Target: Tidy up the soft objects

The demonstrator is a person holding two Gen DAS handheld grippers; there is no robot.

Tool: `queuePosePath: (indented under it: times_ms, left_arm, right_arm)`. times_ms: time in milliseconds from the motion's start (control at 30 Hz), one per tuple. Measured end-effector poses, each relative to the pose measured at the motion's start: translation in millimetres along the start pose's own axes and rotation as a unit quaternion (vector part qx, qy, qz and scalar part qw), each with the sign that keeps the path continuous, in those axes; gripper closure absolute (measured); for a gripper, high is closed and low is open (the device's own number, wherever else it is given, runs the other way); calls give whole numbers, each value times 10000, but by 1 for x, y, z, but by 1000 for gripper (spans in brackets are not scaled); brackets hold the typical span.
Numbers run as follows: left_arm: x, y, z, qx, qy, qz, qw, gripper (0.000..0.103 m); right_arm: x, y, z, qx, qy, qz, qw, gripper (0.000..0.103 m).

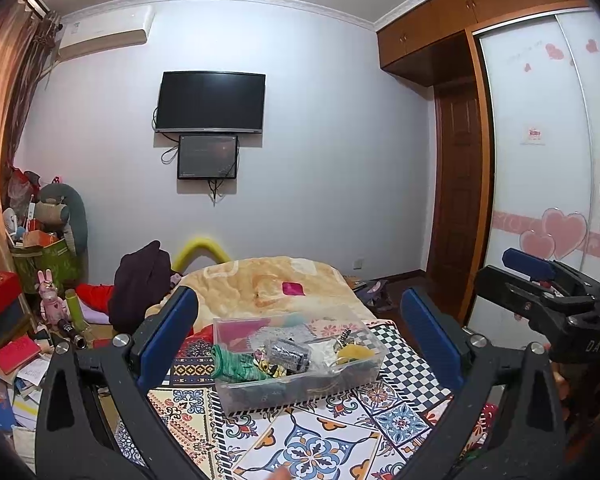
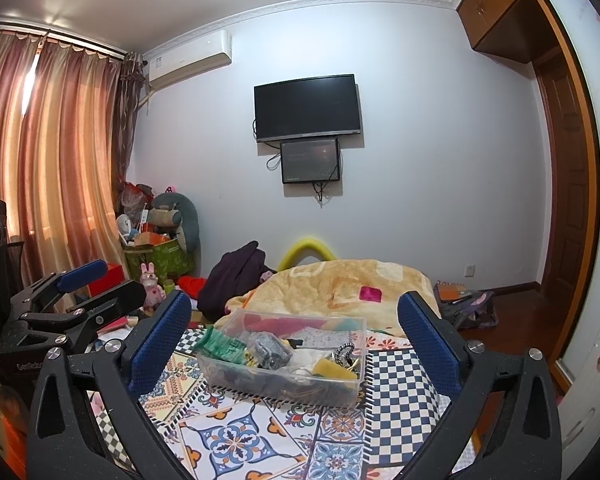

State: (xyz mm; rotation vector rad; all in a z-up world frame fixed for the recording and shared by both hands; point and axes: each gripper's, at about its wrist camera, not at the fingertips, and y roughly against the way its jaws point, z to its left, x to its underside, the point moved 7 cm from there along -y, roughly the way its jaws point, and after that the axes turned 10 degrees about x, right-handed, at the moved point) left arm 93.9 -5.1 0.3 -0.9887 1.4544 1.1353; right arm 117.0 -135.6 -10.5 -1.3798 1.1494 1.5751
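A clear plastic bin (image 1: 300, 388) sits on the patterned bed cover (image 1: 312, 440), filled with soft items: a green knitted piece (image 1: 236, 364), a grey glittery pouch (image 1: 290, 354) and a yellow sponge (image 1: 356, 354). It also shows in the right wrist view (image 2: 284, 388). My left gripper (image 1: 300, 340) is open and empty, above and short of the bin. My right gripper (image 2: 296, 336) is open and empty, likewise short of the bin; it also shows at the right edge of the left wrist view (image 1: 540, 280). The left gripper also shows in the right wrist view (image 2: 96, 284).
A beige blanket (image 1: 268, 284) with a pink item (image 1: 294, 289) lies beyond the bin. Dark clothes (image 1: 140, 284) are heaped at the bed's far left. Clutter, boxes and toys (image 1: 40, 280) fill the left floor. A wardrobe (image 1: 540, 160) stands at right.
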Motion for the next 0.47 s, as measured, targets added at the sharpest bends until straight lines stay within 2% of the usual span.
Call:
queuePosePath:
  times_ms: [467]
  left_arm:
    - [-1, -3, -1, -5, -35, 53, 10000, 0]
  right_arm:
    - [2, -3, 2, -4, 48, 86, 10000, 0]
